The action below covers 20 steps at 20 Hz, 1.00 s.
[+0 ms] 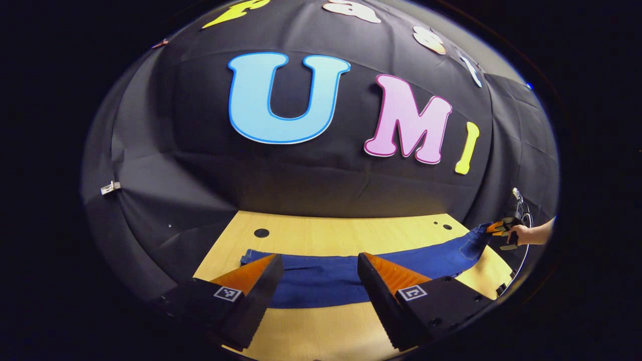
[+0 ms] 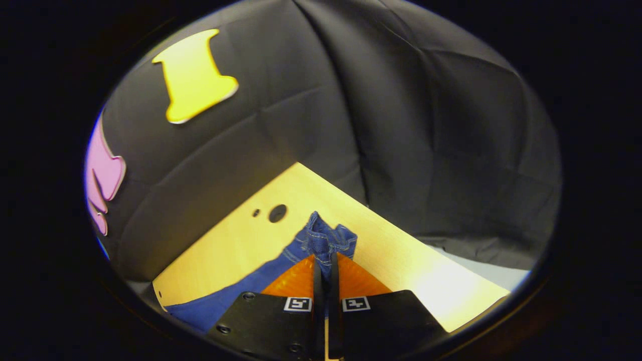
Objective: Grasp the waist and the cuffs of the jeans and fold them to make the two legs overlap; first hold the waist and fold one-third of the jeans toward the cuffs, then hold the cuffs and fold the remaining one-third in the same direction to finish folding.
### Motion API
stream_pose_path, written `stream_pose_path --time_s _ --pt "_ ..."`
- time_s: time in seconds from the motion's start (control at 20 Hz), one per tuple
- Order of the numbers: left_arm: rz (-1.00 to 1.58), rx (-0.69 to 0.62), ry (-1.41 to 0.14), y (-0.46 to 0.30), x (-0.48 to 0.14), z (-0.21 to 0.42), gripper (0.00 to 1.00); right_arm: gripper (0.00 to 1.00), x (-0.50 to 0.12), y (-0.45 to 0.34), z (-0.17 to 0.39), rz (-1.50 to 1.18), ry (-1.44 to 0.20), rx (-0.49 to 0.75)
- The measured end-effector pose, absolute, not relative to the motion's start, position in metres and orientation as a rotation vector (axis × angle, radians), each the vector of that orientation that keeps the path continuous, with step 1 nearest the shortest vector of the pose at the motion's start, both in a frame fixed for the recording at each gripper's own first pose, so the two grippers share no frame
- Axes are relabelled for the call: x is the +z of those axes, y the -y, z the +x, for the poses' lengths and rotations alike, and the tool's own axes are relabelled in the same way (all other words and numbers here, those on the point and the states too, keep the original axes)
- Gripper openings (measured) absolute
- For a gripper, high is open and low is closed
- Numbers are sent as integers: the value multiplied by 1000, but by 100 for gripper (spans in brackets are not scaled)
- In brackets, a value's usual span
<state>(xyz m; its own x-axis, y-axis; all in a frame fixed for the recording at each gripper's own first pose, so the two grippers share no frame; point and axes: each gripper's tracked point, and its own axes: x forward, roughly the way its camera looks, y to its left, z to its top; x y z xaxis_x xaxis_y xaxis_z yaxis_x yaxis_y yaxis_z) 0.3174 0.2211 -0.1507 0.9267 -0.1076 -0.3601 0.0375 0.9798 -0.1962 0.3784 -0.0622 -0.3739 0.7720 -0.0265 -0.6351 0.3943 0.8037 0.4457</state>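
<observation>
Right tool pinching jeans end; left tool spread above the legs.

Left gripper view: left tool [image 1: 320, 273] at bottom centre, fingers wide apart, pointing level across the worktop [image 1: 331, 230], nothing between them. Jeans [image 1: 331, 278] lie flat in a long band, lower centre to right. At right edge, a hand [image 1: 521, 234] holds the right tool [image 1: 499, 228] at the jeans' raised far end. Right gripper view: right tool [image 2: 326, 263] at bottom centre, fingers pressed together on bunched denim [image 2: 323, 238], lifted off the worktop.
</observation>
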Motion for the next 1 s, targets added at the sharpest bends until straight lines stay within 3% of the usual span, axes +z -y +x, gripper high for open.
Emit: stream_pose_path --time_s 0.25,0.5,0.65,0.75,0.95,1.0 --pt "-213 -73 -359 -249 -152 306 97 7 -264 -36 380 483 -538 20" --pt "-251 -56 -393 -273 -168 286 97 7 -205 -177 340 387 -537 337" --pt "-247 -41 -440 -288 -178 272 96 7 -224 -253 310 298 -591 505" --pt "-251 -25 -468 -298 -184 264 96 7 -277 -299 279 188 -708 613" --pt "-250 30 -539 -315 -205 260 96 7 -349 -339 236 23 -859 694" --pt "-269 30 -561 -314 -211 262 96 7 -353 -315 229 -27 -888 716"
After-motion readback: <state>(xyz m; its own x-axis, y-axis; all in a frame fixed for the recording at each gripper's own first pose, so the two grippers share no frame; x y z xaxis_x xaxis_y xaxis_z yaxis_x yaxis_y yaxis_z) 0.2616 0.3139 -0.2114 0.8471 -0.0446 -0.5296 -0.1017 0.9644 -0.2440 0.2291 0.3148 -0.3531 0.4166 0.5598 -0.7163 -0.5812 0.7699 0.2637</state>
